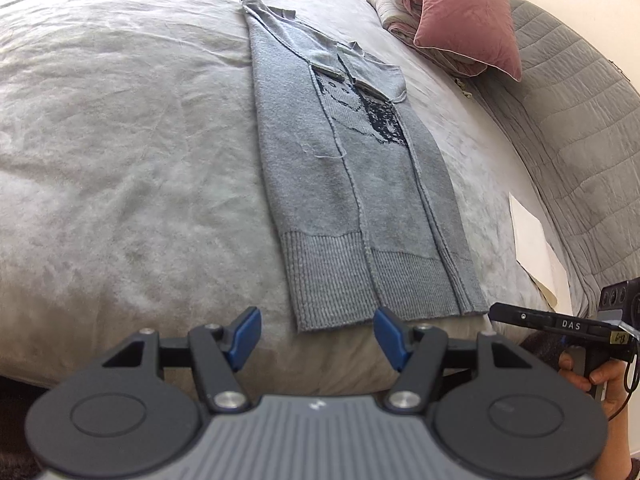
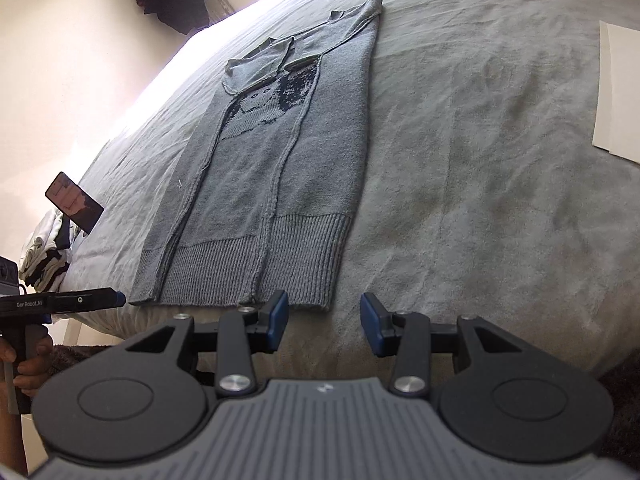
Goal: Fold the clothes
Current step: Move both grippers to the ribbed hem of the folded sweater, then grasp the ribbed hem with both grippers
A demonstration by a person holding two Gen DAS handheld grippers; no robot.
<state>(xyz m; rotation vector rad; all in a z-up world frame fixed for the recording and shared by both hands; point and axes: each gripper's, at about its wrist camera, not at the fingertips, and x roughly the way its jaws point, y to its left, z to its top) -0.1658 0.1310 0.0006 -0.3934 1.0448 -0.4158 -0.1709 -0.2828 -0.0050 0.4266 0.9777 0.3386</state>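
Observation:
A grey knit sweater (image 1: 352,184) with a dark picture on its chest lies flat on the bed, both sides and sleeves folded inward into a long strip; it also shows in the right wrist view (image 2: 288,168). My left gripper (image 1: 318,338) is open and empty, just short of the ribbed hem at the bed's near edge. My right gripper (image 2: 324,322) is open and empty, by the hem's right corner. The right gripper's side also shows in the left wrist view (image 1: 560,322), and the left gripper's side shows in the right wrist view (image 2: 68,300).
The bed has a pale grey cover (image 1: 120,160). Pink and white pillows (image 1: 460,16) and a quilted grey headboard (image 1: 580,160) are on the right. White paper sheets (image 2: 620,92) lie on the bed. A phone (image 2: 74,204) and stacked folded clothes (image 2: 44,256) sit at the left.

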